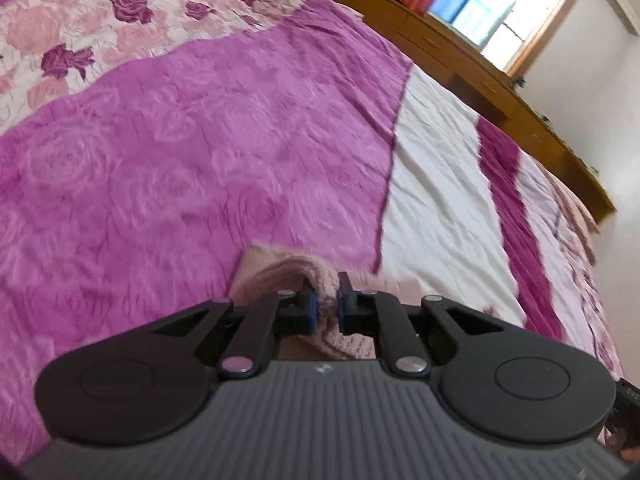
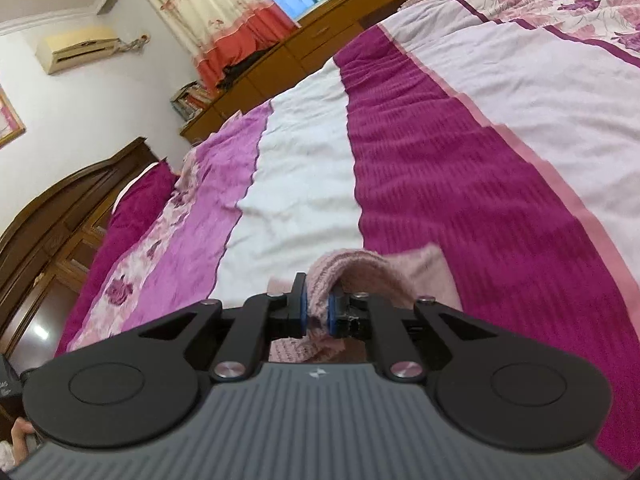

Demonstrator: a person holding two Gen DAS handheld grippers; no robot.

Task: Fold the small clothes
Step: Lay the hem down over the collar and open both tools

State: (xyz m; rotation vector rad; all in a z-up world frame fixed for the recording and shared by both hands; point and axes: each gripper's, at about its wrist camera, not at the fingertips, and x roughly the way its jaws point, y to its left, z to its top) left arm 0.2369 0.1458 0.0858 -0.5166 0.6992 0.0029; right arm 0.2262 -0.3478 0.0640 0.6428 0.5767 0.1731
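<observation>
A small pale pink knitted garment [image 1: 276, 276] lies low in the left wrist view, bunched over the magenta bedspread. My left gripper [image 1: 325, 308] is shut on a fold of it, the blue pads pinching the knit from both sides. In the right wrist view the same pink knitted garment [image 2: 404, 276] rises in a ridge between the black fingers. My right gripper [image 2: 317, 312] is shut on that ridge. Most of the garment is hidden under the gripper bodies in both views.
The bedspread [image 1: 200, 160] has magenta, white [image 2: 304, 184] and rose-print bands. A wooden headboard [image 2: 52, 208] stands at the left, and a low wooden cabinet [image 1: 460, 52] runs along the bed's far side under a window. A hand [image 2: 20, 440] shows at the lower left corner.
</observation>
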